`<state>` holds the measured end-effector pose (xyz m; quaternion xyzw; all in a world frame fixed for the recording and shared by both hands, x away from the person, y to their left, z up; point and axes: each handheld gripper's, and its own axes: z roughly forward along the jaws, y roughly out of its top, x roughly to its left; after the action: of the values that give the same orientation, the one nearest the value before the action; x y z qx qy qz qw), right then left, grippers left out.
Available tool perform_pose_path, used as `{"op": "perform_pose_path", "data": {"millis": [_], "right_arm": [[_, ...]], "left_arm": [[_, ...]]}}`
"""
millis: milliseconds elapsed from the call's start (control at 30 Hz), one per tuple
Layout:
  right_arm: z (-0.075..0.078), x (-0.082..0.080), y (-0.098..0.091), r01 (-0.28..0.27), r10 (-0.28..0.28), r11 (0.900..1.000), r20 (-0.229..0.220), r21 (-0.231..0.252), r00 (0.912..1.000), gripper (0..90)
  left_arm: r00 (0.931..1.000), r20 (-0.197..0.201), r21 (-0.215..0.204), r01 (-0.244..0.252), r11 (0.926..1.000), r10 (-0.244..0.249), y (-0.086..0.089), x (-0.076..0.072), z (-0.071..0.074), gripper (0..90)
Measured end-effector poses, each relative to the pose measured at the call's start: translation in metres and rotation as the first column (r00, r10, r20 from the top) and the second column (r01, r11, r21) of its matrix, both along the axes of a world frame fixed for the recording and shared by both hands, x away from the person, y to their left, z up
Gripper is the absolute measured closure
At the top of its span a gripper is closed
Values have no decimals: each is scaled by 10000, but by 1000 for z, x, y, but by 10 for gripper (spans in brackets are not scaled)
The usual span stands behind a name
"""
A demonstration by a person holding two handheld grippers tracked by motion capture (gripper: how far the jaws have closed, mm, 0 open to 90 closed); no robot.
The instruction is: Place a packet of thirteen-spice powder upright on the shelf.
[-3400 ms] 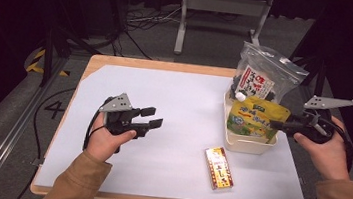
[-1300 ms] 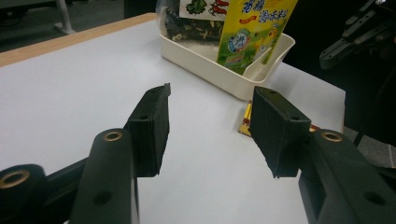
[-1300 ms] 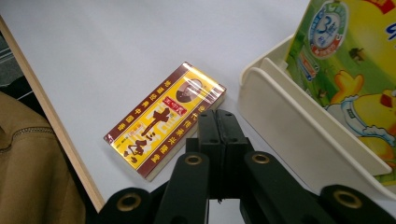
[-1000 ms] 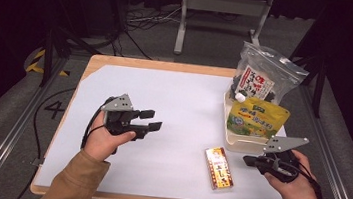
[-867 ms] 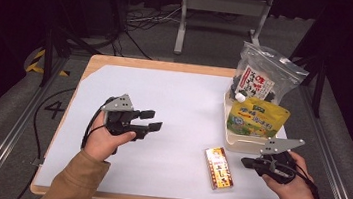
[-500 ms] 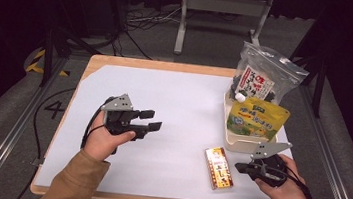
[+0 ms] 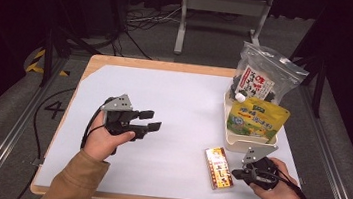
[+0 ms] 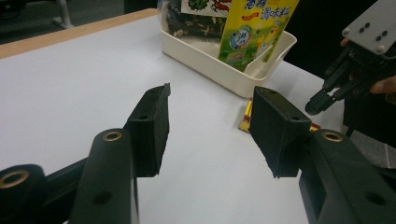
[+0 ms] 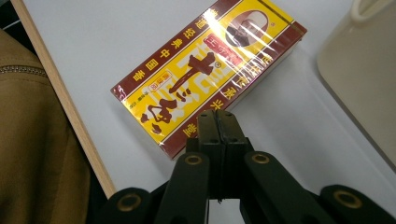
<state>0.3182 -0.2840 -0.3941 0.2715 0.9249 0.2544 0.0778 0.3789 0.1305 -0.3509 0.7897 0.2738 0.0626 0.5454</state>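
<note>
A yellow and maroon wrapped box (image 7: 219,168) lies flat near the table's front edge, right of centre. My right gripper (image 7: 235,175) is shut with nothing in it, its tips just right of the box. In the right gripper view the closed jaws (image 9: 217,115) point at the long side of the box (image 9: 210,70), very close to it. My left gripper (image 7: 154,119) hovers open over the left half of the table, nothing between its jaws (image 8: 212,93). In the left gripper view, the box (image 8: 246,116) and the right gripper (image 8: 314,106) lie beyond.
A cream tray (image 7: 240,141) stands at the right edge, behind the box. It holds a yellow-green pouch (image 7: 257,120) and a clear zip bag of dark snacks (image 7: 265,78). The wooden front edge (image 9: 70,116) and a tan sleeve (image 9: 32,140) lie close to the box.
My right gripper has come away from the tray, moved toward the front edge and sunk beside the box, staying shut. The left gripper has kept still.
</note>
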Motion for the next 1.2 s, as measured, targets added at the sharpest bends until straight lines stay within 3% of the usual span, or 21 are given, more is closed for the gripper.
{"op": "perform_pose_path", "data": {"millis": [267, 833, 1200], "right_arm": [[-10, 3, -1, 115, -122, 9997, -305, -234, 9995, 900], [-14, 5, 2, 229, -257, 9984, -543, -513, 9982, 900], [-19, 5, 24, -389, 357, 9984, -741, -413, 9966, 900]], "left_arm": [[10000, 21, 42, 22, 10000, -22, 0, 1, -1, 485], [10000, -46, 47, 47, 10000, -47, -1, 1, -1, 485], [10000, -14, 59, 93, 9999, -93, -1, 1, -1, 486]]}}
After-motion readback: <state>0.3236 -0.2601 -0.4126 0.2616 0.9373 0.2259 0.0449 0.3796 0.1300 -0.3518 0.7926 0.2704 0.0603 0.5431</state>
